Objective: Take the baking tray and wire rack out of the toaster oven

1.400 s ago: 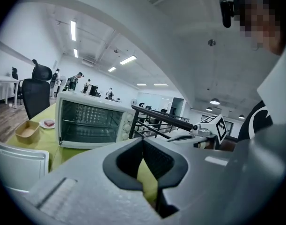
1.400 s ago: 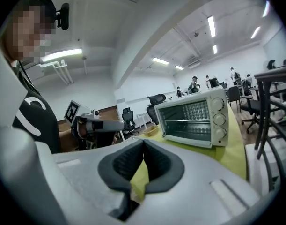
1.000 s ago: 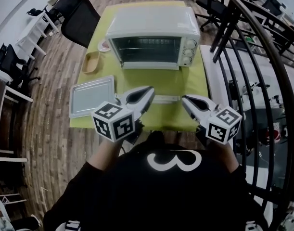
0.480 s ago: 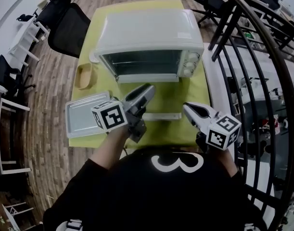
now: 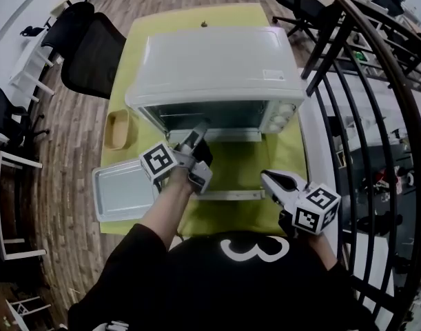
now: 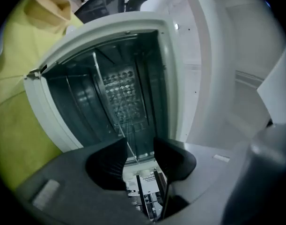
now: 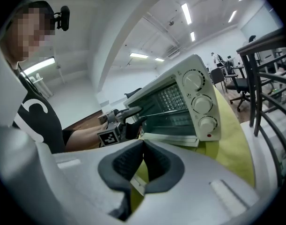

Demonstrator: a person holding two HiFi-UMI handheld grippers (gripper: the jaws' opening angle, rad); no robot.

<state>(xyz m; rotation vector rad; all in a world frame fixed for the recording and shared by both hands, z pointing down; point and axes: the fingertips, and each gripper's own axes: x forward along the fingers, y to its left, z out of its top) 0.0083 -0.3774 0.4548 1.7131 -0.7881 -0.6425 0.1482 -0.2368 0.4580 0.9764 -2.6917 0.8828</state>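
A: Nearest first?

B: Right gripper [image 7: 143, 146], low over the near edge of the desk [image 5: 287, 158], well apart from everything on it. Jaws closed, pads meeting at the tips, nothing held.

A: Next out?

B: Door handle [image 5: 224, 195], a white bar at the front of the dropped-open glass door, lying flat over the green cover. Left of it, tray [image 5: 120, 192], already out of the oven, flat on the near-left corner of the desk, bare inside.

A: And the other hand?

B: Left gripper [image 5: 198, 133], rolled onto its side and pointing level, tips right at the oven mouth, above the inner edge of the door. Jaws opening, pads apart.

A: Anything between them?

B: A thin front wire of the rack [image 6: 121, 131], running into the gap close by one pad. Not pinched from both sides. Contact with that one pad: impossible to tell.

A: So the rack itself?

B: Inside the oven [image 5: 217, 61], not out. Dark cavity around it, with a dimpled back wall behind.

A: Anything farther off?

B: Tan dish [image 5: 117, 128] on the desk, just beside the oven's left wall. Beyond the desk's left side, a black chair [image 5: 93, 47] on the wooden floor. Along the right, a dark railing [image 5: 375, 81] with curved bars.
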